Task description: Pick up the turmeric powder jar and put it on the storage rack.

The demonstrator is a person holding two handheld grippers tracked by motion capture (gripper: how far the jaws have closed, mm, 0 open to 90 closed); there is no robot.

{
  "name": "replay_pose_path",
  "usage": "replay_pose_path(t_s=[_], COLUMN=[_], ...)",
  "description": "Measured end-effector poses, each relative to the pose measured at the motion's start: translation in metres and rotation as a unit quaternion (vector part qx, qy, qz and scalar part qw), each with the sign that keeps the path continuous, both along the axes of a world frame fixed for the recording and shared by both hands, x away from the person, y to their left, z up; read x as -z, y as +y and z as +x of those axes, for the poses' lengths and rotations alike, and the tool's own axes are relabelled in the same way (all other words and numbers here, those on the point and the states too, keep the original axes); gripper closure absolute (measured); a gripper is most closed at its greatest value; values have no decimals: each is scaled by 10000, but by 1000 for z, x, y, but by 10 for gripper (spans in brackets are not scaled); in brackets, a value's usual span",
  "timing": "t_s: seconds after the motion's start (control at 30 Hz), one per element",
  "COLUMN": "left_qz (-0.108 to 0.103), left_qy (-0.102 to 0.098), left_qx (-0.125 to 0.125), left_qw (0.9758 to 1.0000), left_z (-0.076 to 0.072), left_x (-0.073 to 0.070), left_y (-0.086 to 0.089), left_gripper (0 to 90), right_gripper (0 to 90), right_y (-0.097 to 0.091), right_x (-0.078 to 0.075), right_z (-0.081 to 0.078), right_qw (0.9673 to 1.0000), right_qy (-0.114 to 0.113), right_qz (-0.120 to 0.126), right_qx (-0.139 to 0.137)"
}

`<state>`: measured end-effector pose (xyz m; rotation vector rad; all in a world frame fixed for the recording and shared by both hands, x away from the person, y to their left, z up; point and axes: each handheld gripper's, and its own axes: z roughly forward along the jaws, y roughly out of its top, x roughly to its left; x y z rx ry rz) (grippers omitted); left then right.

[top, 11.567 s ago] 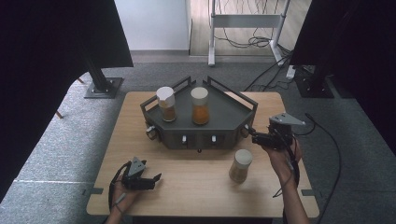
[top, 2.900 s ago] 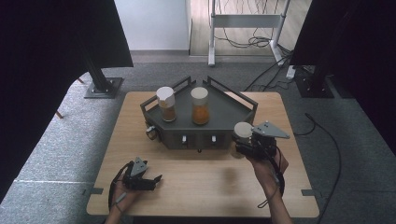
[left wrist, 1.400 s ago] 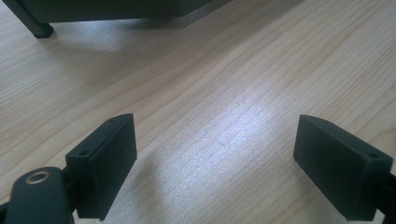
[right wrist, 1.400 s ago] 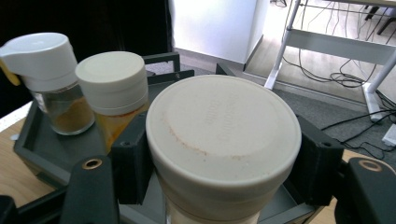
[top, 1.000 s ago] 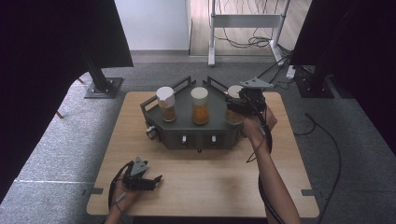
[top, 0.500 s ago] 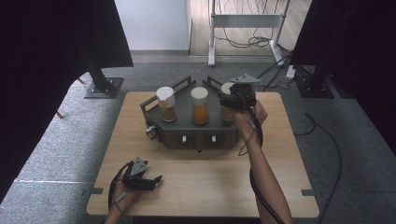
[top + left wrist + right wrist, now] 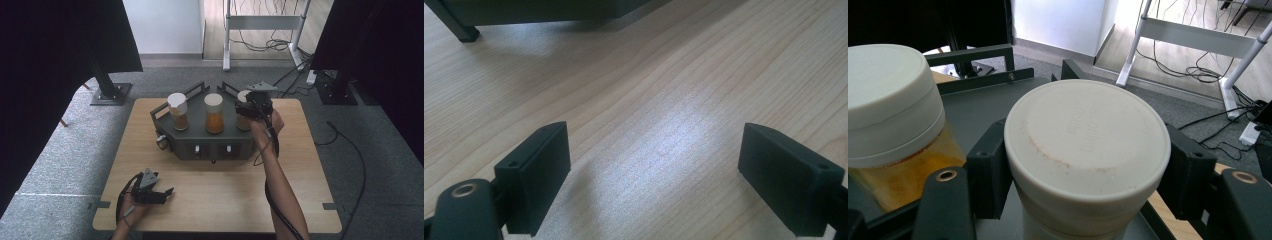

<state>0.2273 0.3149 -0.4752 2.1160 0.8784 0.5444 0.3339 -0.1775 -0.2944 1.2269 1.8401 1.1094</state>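
High view, right claw (image 7: 248,109) clamped on jar (image 7: 243,117), moved from table front to tray (image 7: 196,102), left claw (image 7: 162,193) apart, unmoved

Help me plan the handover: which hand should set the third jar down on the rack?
Right. The right gripper is shut on the jar over the rack; the left gripper rests open on the table's near edge.

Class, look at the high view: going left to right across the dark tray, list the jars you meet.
Brown-filled jar → orange-filled jar → third jar, clamped by the right gripper, all over the tray.
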Motion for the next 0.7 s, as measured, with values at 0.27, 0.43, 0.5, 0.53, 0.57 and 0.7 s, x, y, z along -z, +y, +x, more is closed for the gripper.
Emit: replay_pose_path(t_s=[0.27,0.43,0.5,0.53,0.57,0.7], left_qz=[12,15,24,28,23,14], left_qy=[-5,-8,-5,-1,-3,-3], left_qx=[0,2,3,5,3,-6], left_qw=[10000,10000,10000,10000,10000,10000], left_z=[0,0,0,0,0,0], left_x=[0,0,0,0,0,0], left_y=[0,0,-1,-1,-1,-1], left_gripper=[135,135,135,135,135,135], right_gripper=[276,150,132,125,122,106], right_y=[-7,-11,-16,-17,-17,-17], right_x=[-1,-1,1,1,1,-1], right_z=[1,2,1,0,-1,-4], right_qw=[9998,9996,9992,9991,9991,9993], right_qy=[50,116,75,63,52,73], right_qz=[164,231,354,378,379,284], right_qx=[-105,-117,-165,-178,-194,-220])
